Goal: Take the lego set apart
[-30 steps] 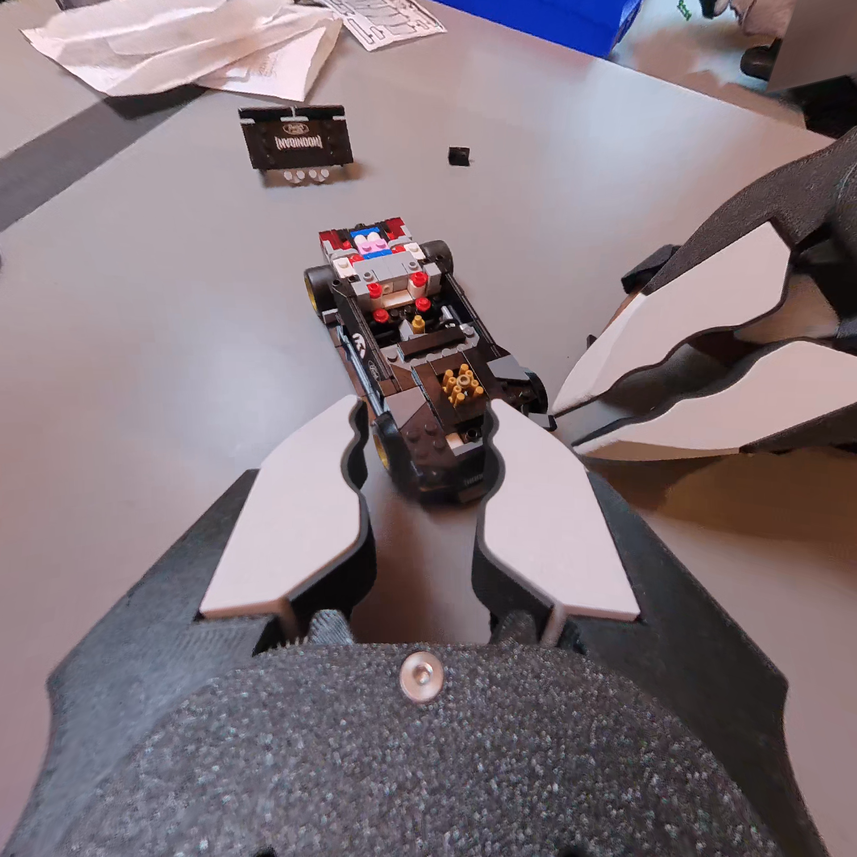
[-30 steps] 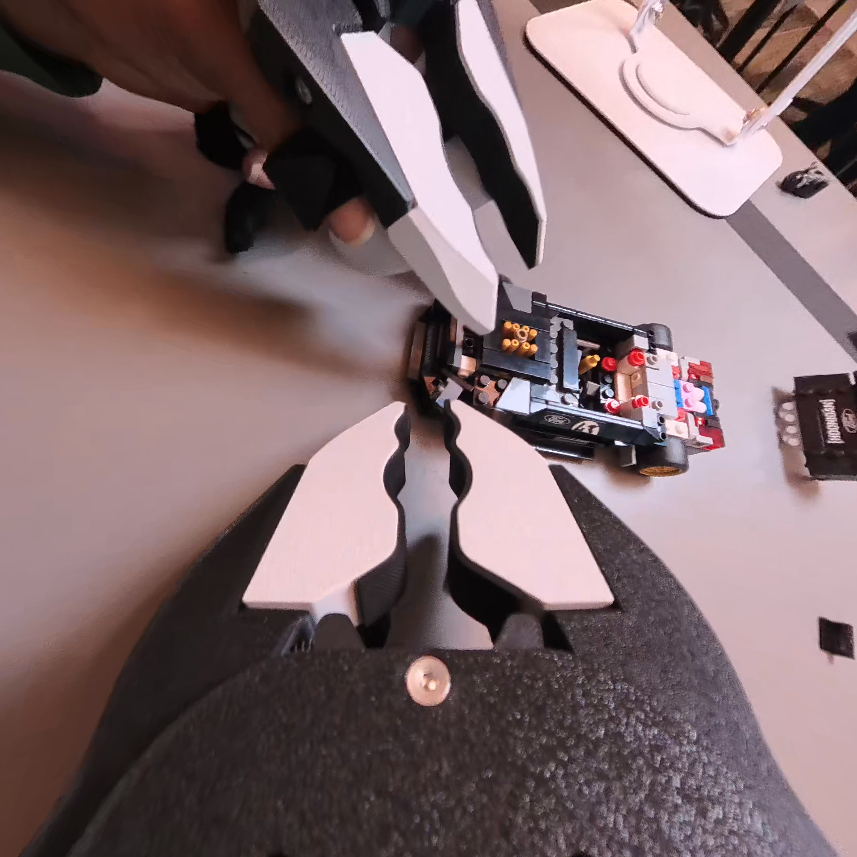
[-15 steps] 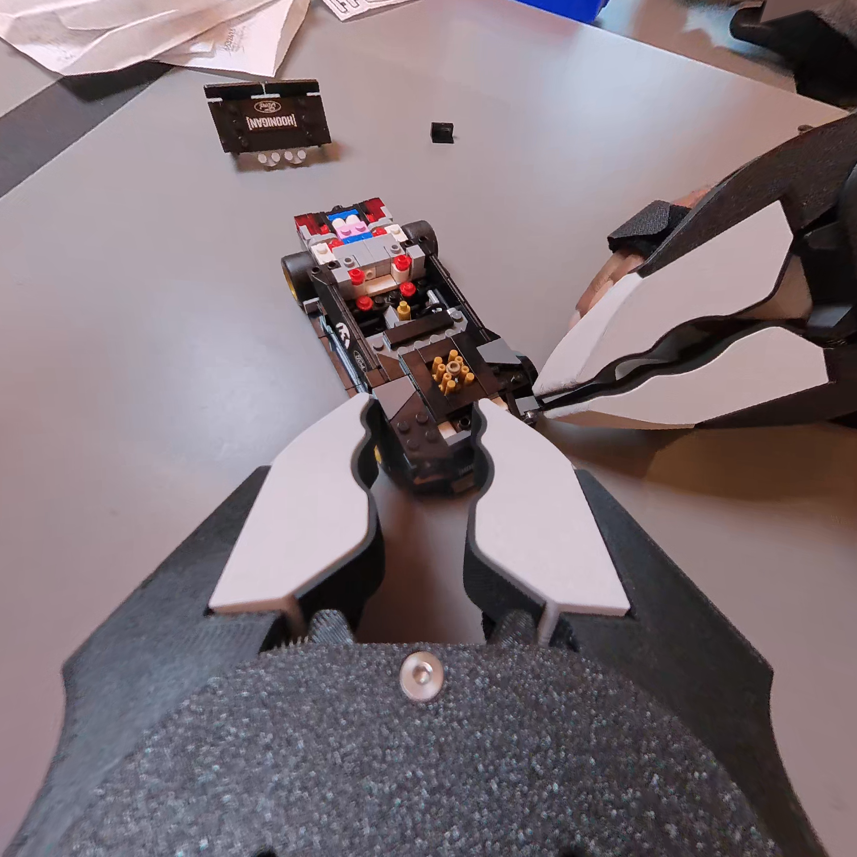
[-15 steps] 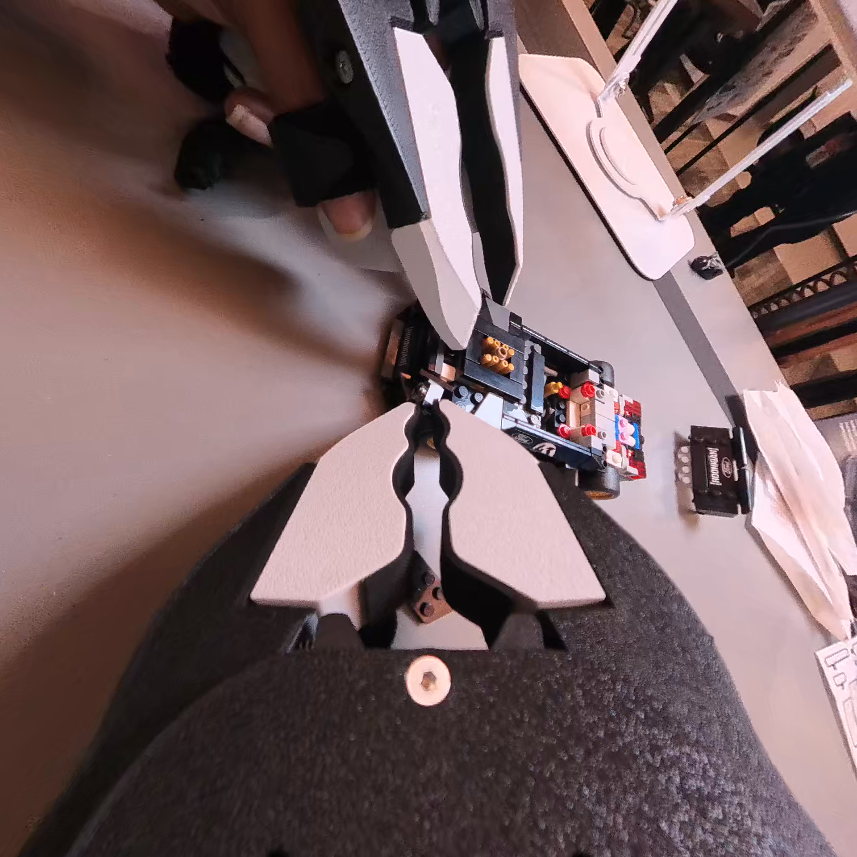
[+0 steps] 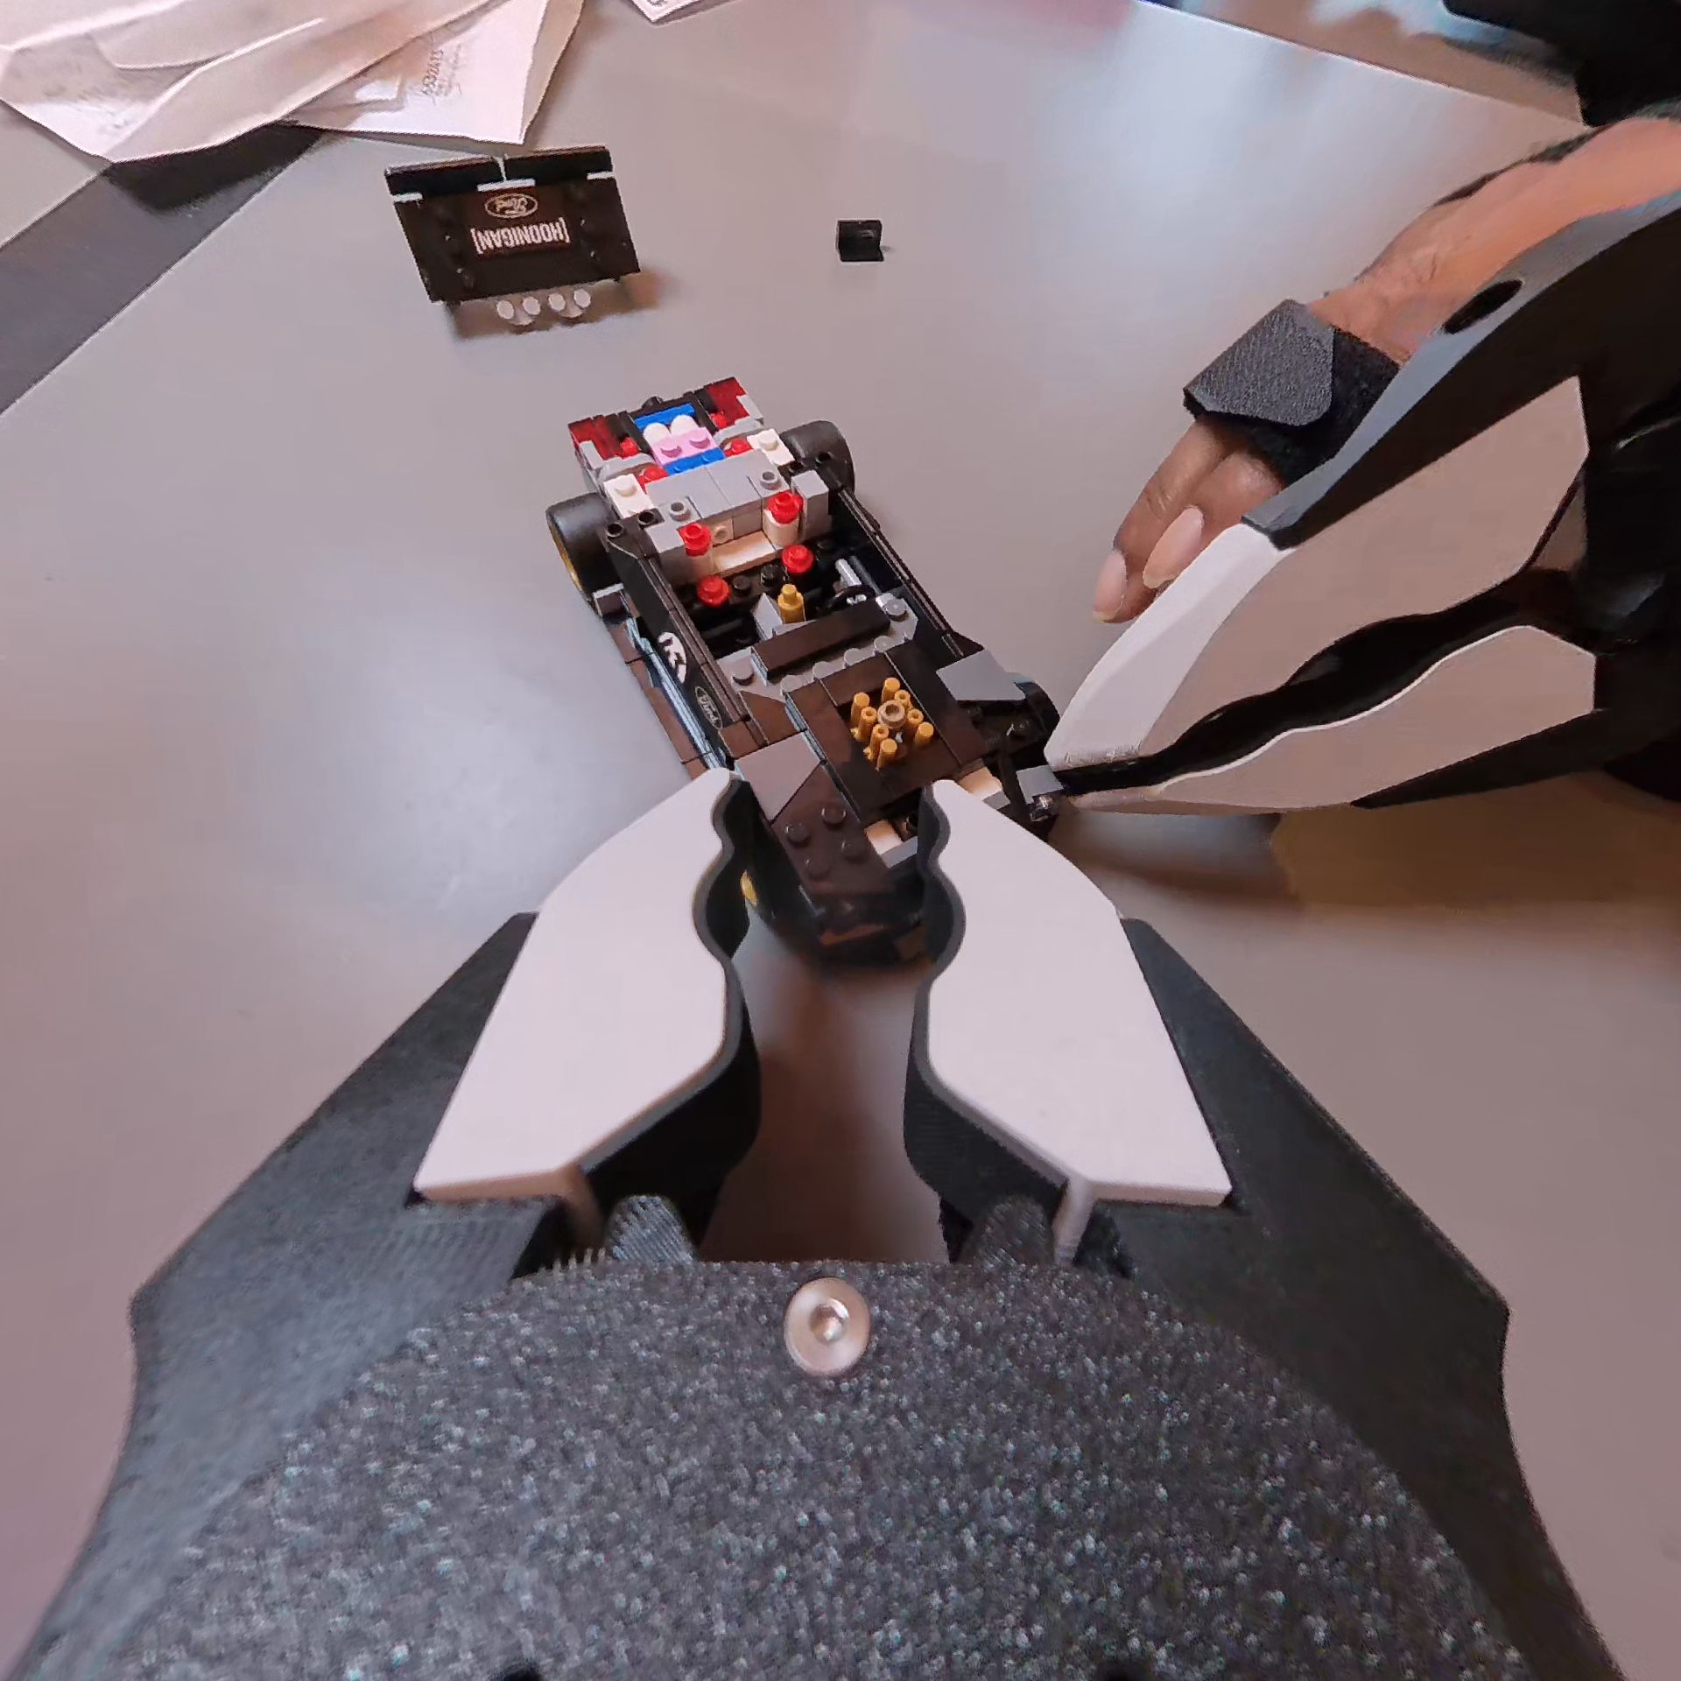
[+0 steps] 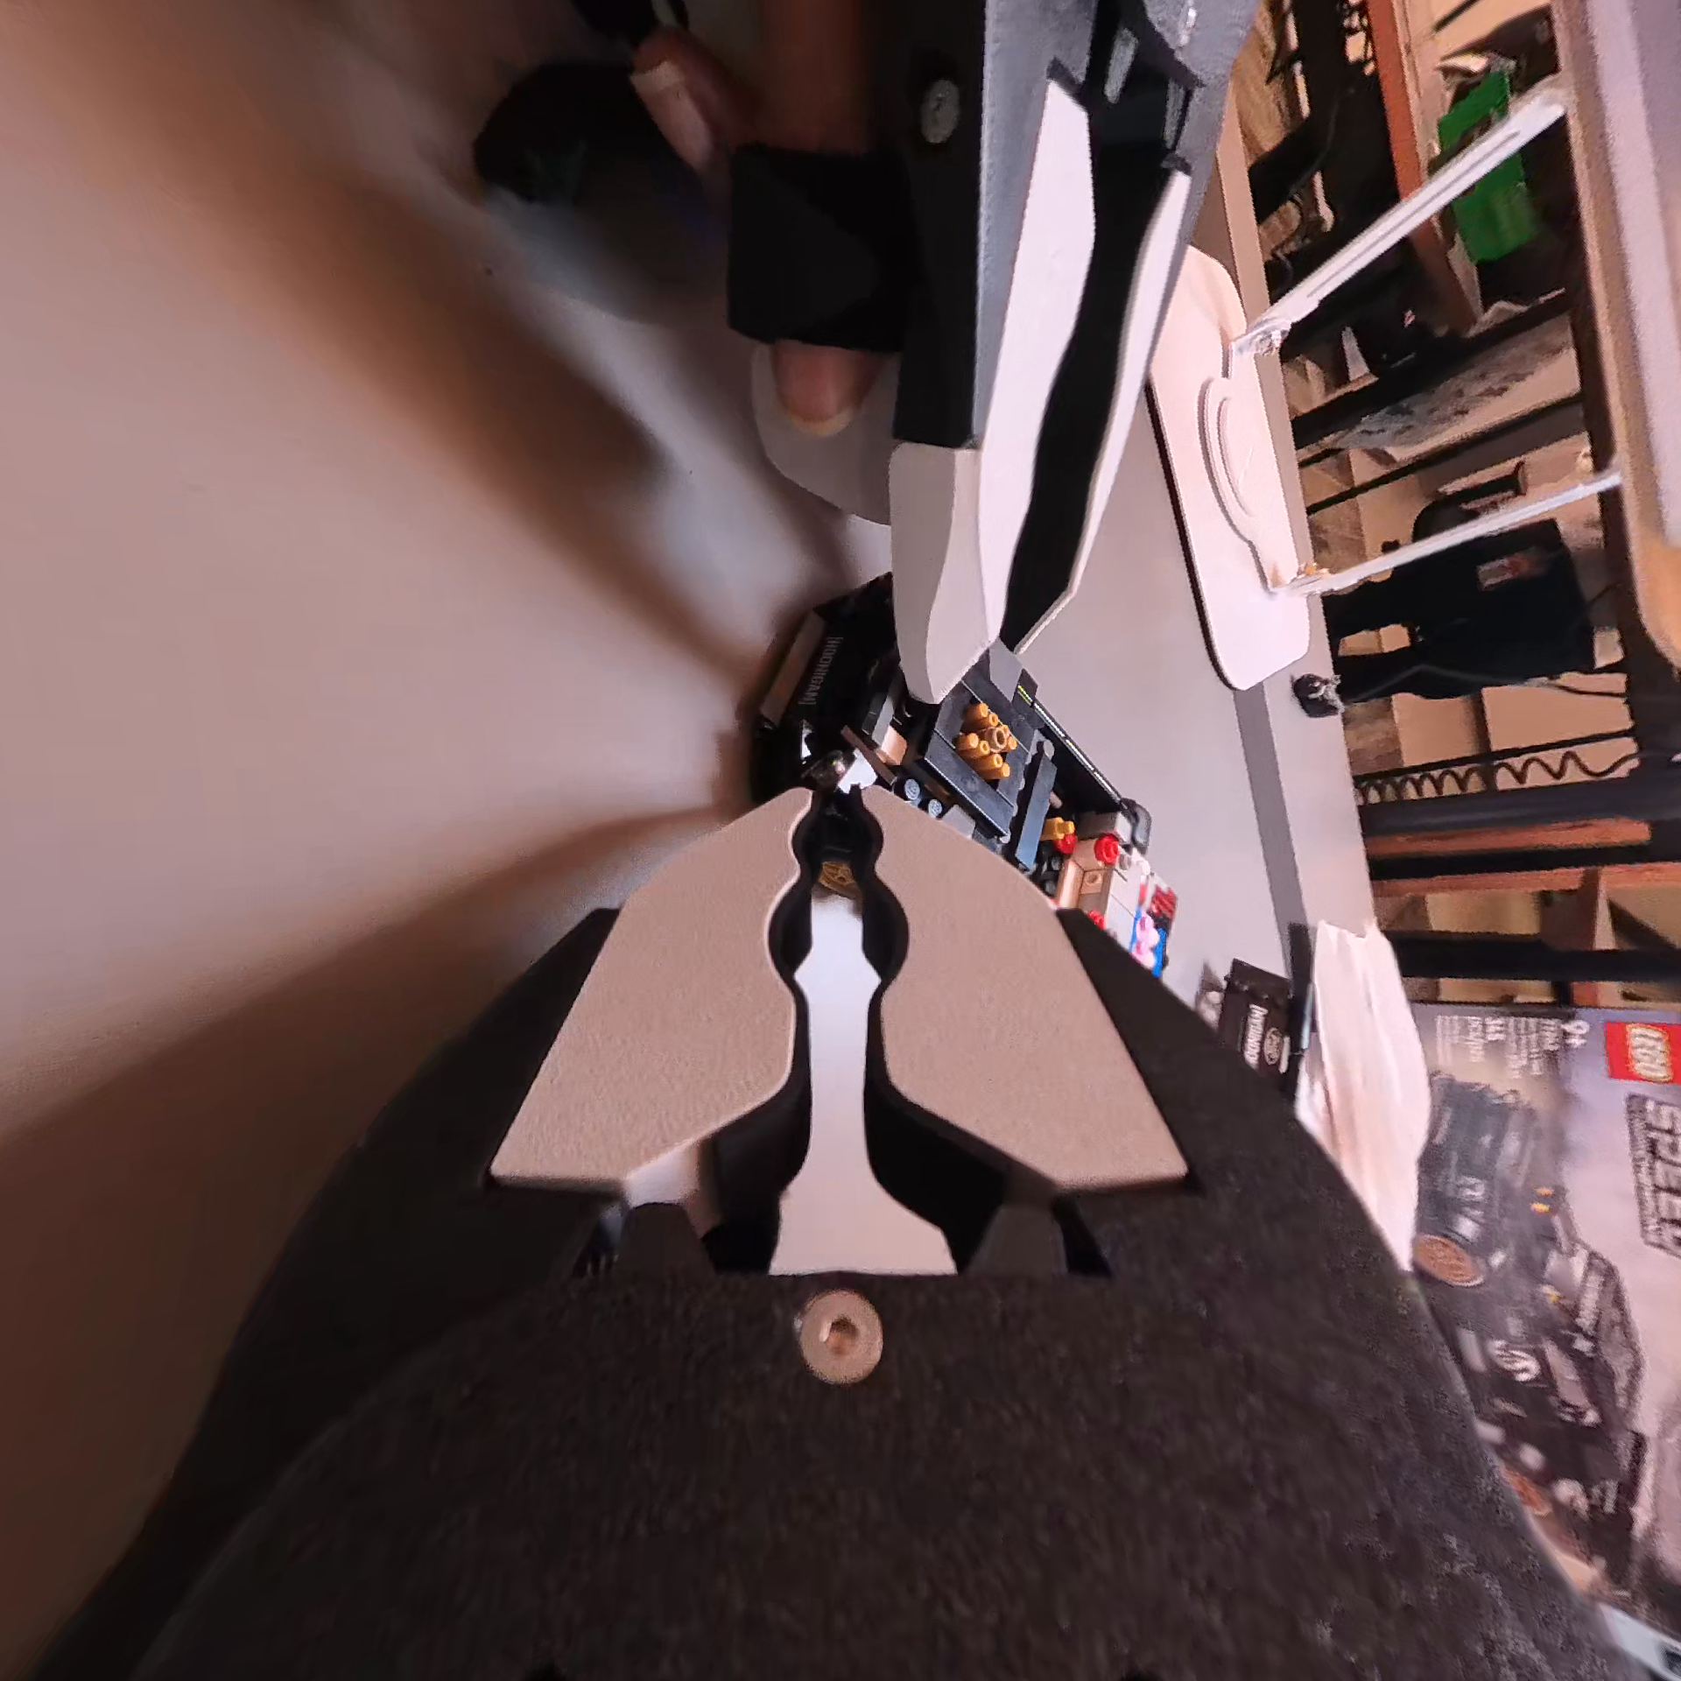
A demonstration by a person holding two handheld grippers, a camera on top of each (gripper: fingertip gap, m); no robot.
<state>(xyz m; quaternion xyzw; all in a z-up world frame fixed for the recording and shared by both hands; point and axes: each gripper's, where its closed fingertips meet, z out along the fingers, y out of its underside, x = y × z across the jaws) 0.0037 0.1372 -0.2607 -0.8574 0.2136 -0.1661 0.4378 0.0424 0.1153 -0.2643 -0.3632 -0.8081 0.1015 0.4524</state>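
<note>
Desk: smooth matte grey top with a darker band near one edge.

Car: brick-built, long and low, mostly black, standing on the desk on its wheels. Roof off, studded interior open: red round studs, a cluster of tan pegs on a black plate, grey, white, pink and blue bricks at the far end. Black tyres with yellow hubs.

Left claw: two flat pale-grey fingers with wavy inner edges on a black, grainy printed body. Fingers stand apart, one against each side of the car's near end, clamped on it.

Right claw: same build. Tips nearly together, pinching a small part at the car's near corner; what the part is cannot be told. In the left wrist view it comes in from the side, held in a hand with a black strap.

Panel: flat black rectangle with white studs along one edge, lying apart from the car, beyond it.

Small piece: black, squarish, loose near the panel.

Papers: white crumpled sheets at the far edge.

Box: printed carton beside the papers.
</note>
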